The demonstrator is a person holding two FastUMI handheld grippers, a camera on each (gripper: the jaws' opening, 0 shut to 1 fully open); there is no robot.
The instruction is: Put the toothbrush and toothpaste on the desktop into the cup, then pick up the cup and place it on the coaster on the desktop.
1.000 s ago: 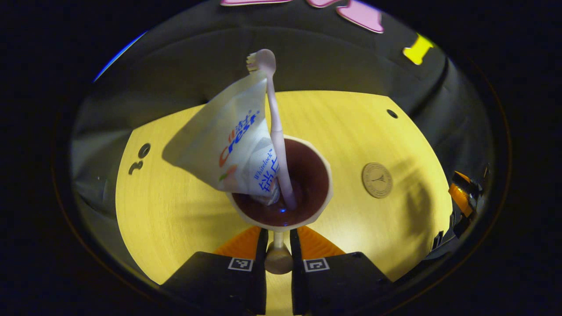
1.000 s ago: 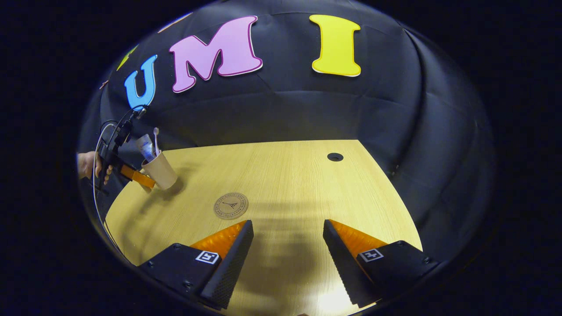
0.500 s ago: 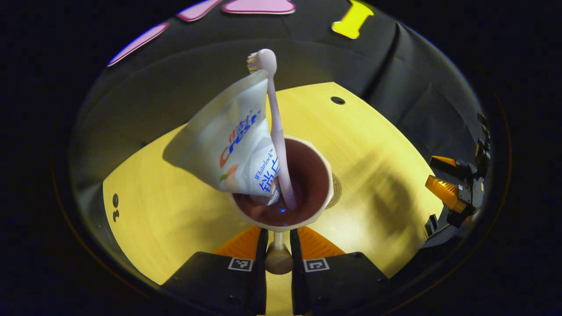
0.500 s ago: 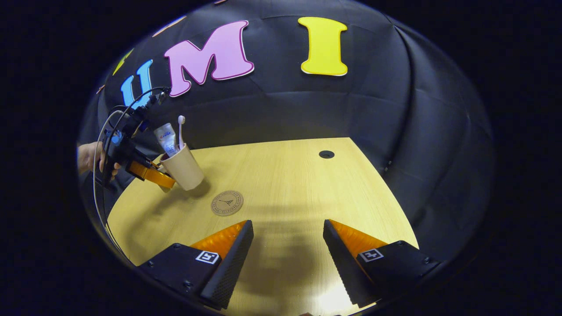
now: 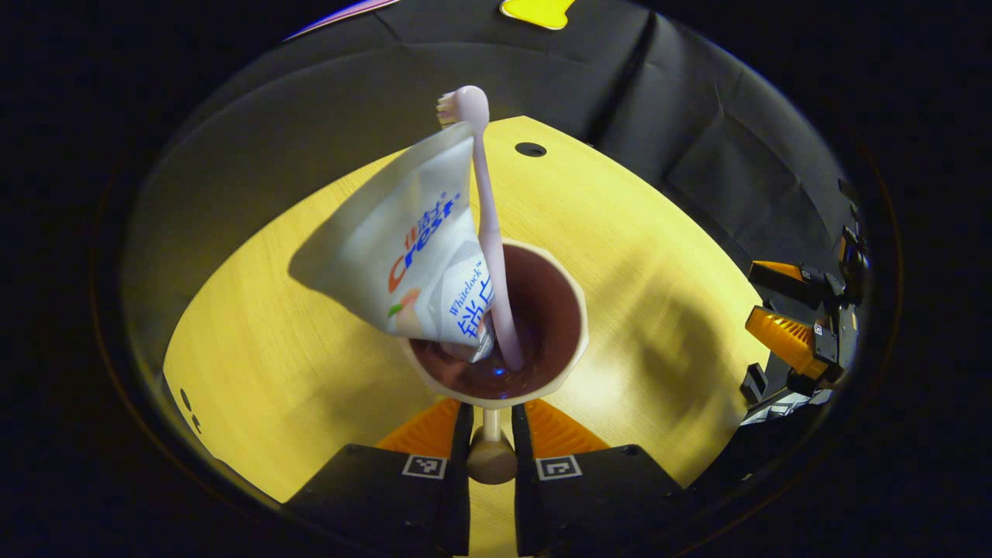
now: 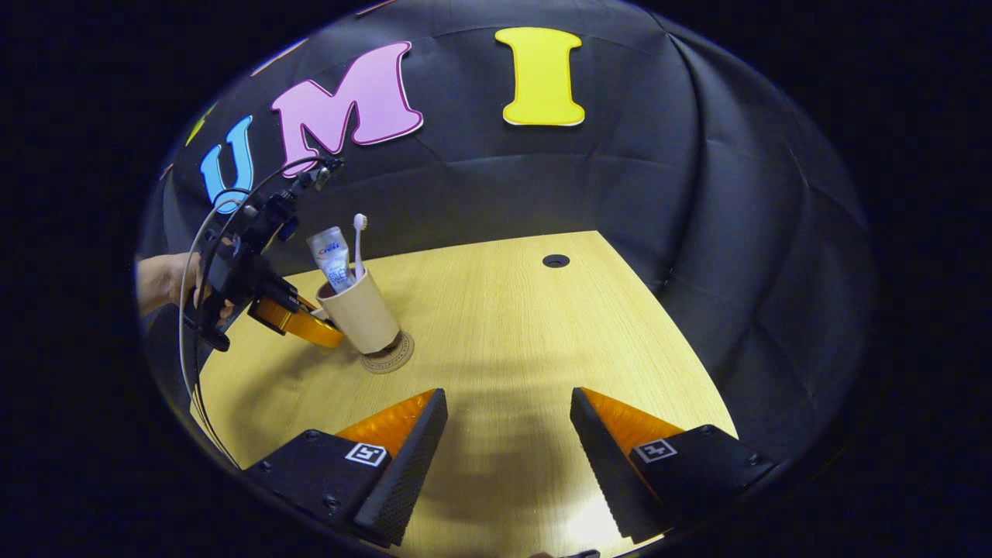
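Observation:
A beige cup [image 5: 547, 301] with a dark inside holds a white toothpaste tube [image 5: 408, 248] and a pale pink toothbrush [image 5: 483, 209], both standing up out of it. My left gripper [image 5: 490, 418] is shut on the cup's handle [image 5: 490, 456]. In the right gripper view the cup [image 6: 369, 314] stands upright right over the round brown coaster [image 6: 397, 356], held from the left by the left gripper [image 6: 301, 322]; I cannot tell whether it rests on the coaster. My right gripper [image 6: 508, 457] is open above the near part of the desk with nothing between its fingers.
The light wooden desktop [image 6: 511, 325] has a round cable hole [image 6: 555, 260] near its far edge. A hand [image 6: 165, 283] holds the left gripper, with cables trailing from it. The right gripper [image 5: 798, 322] stands off the desk's right edge in the left gripper view.
The left gripper carried the cup with the toothpaste and toothbrush to the right, from beside the coaster to directly over it. The right gripper stayed open and nearly still.

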